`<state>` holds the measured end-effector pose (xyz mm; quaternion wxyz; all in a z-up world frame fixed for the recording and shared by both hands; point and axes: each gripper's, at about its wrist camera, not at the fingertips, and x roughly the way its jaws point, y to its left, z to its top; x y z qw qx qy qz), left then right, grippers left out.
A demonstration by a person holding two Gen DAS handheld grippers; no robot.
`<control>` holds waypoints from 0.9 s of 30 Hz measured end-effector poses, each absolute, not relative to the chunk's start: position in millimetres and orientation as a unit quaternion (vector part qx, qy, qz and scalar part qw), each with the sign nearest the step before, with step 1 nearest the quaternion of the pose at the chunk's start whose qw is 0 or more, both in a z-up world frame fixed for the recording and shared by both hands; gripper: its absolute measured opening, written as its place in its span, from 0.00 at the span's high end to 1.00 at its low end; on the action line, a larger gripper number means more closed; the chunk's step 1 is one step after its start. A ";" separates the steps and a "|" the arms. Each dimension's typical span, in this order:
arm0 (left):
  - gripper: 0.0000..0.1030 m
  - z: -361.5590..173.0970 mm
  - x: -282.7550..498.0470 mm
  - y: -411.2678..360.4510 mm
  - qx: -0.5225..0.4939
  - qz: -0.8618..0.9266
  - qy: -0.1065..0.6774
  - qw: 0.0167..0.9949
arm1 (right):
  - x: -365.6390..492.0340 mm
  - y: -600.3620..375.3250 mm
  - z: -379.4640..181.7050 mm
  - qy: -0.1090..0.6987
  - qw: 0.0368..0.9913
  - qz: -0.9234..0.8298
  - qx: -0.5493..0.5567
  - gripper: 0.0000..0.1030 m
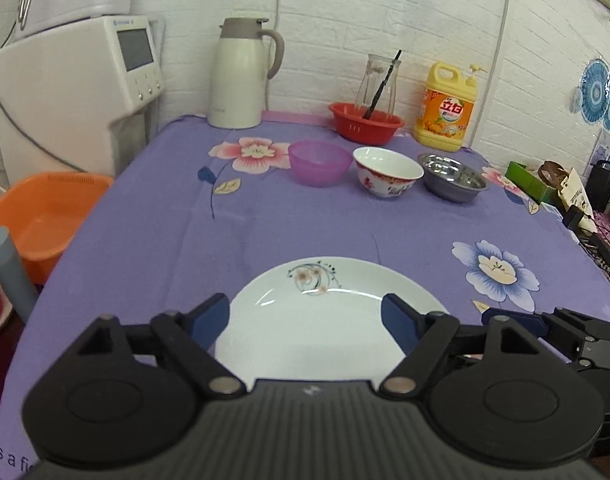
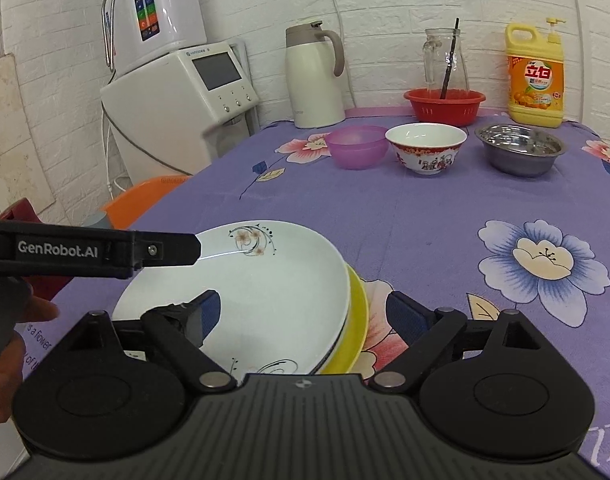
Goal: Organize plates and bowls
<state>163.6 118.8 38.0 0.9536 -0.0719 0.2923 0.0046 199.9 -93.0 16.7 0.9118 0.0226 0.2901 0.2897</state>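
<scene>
A white floral plate (image 1: 317, 324) (image 2: 261, 288) lies on top of a yellow plate (image 2: 355, 324) at the near edge of the purple tablecloth. My left gripper (image 1: 305, 322) is open, its fingers on either side of the white plate's near part. My right gripper (image 2: 299, 314) is open over the stack's right edge; its left finger (image 2: 203, 314) is over the white plate. The left gripper's finger (image 2: 173, 250) reaches the plate's left rim. Three bowls stand in a row at the back: purple (image 1: 320, 162) (image 2: 357, 146), red-patterned white (image 1: 387, 172) (image 2: 425, 146), and steel (image 1: 453, 176) (image 2: 521, 152).
A red basket (image 1: 365, 122), glass jug (image 1: 379, 80), detergent bottle (image 1: 449, 106) and thermos (image 1: 243, 72) line the back wall. A white appliance (image 1: 77, 92) and an orange basin (image 1: 45, 216) stand left of the table. Clutter (image 1: 565, 192) lies at the right edge.
</scene>
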 end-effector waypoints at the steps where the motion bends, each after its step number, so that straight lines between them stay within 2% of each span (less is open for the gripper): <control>1: 0.23 39.1 164.9 116.2 -0.071 0.002 0.291 0.954 | 200.3 -95.9 17.0 0.289 0.913 0.287 0.027 0.00; 15: 0.21 38.2 206.6 65.0 -0.087 -0.053 0.304 0.947 | 226.8 -165.8 14.5 0.289 0.930 0.214 0.077 0.00; 27: 0.20 46.8 273.2 7.0 -0.048 -0.070 0.316 0.945 | 303.2 -234.9 9.9 0.299 0.940 0.145 0.083 0.00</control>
